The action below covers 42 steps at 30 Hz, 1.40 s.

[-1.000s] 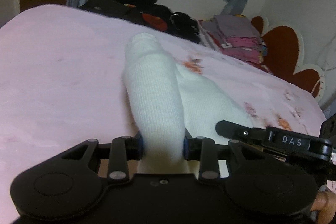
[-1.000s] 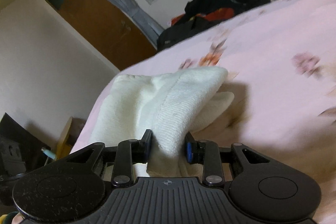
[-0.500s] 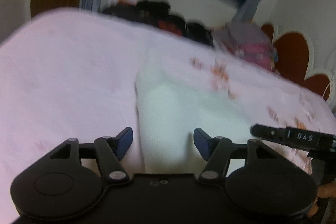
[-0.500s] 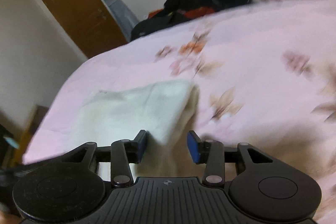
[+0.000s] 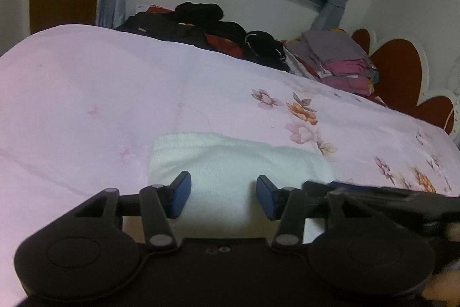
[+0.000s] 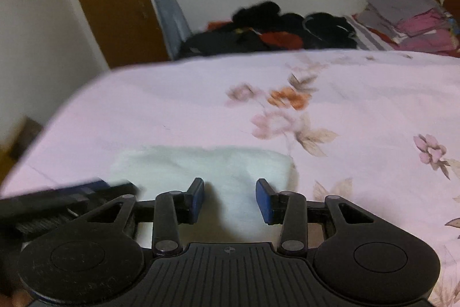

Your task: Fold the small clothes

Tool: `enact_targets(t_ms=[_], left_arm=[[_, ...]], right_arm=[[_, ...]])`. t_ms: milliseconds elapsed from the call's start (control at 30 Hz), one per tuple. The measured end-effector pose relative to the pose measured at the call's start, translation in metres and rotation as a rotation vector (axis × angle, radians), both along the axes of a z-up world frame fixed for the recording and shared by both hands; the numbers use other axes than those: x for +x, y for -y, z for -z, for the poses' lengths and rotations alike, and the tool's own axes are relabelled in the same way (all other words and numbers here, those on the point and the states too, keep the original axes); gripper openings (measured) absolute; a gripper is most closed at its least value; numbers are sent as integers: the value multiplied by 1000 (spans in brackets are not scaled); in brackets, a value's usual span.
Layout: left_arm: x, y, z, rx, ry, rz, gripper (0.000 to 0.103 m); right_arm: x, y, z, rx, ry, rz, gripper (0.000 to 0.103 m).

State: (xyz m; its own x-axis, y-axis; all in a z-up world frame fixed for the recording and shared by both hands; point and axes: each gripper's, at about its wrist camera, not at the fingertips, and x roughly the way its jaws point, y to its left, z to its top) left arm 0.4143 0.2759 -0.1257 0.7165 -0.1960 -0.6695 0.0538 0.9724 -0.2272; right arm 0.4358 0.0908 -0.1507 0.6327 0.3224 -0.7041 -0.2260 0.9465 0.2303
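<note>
A small white knitted garment (image 5: 230,163) lies flat on the pink floral bedsheet (image 5: 100,105), just beyond my fingers. My left gripper (image 5: 222,196) is open and empty, its blue pads apart over the garment's near edge. In the right wrist view the same white garment (image 6: 201,166) lies flat in front of my right gripper (image 6: 230,199), which is open and empty. The right gripper's black body (image 5: 388,197) shows at the right of the left wrist view. The left gripper's body (image 6: 66,197) shows at the left of the right wrist view.
A heap of dark clothes (image 5: 207,28) lies at the far edge of the bed under the window. A stack of folded grey and pink clothes (image 5: 336,62) sits at the far right by the red headboard (image 5: 402,71). A brown door (image 6: 112,5) stands at the left.
Both grippers were shut on the white garment, holding it up. They have opened and drawn back, and the garment now lies flat on the bed.
</note>
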Motion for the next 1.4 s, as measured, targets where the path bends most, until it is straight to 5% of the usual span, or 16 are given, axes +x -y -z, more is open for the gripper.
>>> enact_targets(t_ms=[167, 400, 667, 800, 1033, 1400], left_arm=[[-19, 1, -16, 16, 23, 14, 49], [-83, 1, -26, 60, 35, 68, 51], [-115, 13, 5, 60, -69, 71, 51], [-116, 15, 7, 77, -82, 82, 51], [-122, 19, 8, 112, -90, 82, 56], [-137, 26, 7, 141, -107, 47, 62]], right_arm=[[-11, 6, -12, -12, 21, 11, 41], [-80, 20, -48, 27, 103, -67, 41], [-132, 20, -20, -28, 7, -70, 41], [-138, 29, 4, -136, -20, -35, 41], [-158, 41, -2, -19, -59, -16, 41], [-172, 32, 3, -180, -11, -54, 41]])
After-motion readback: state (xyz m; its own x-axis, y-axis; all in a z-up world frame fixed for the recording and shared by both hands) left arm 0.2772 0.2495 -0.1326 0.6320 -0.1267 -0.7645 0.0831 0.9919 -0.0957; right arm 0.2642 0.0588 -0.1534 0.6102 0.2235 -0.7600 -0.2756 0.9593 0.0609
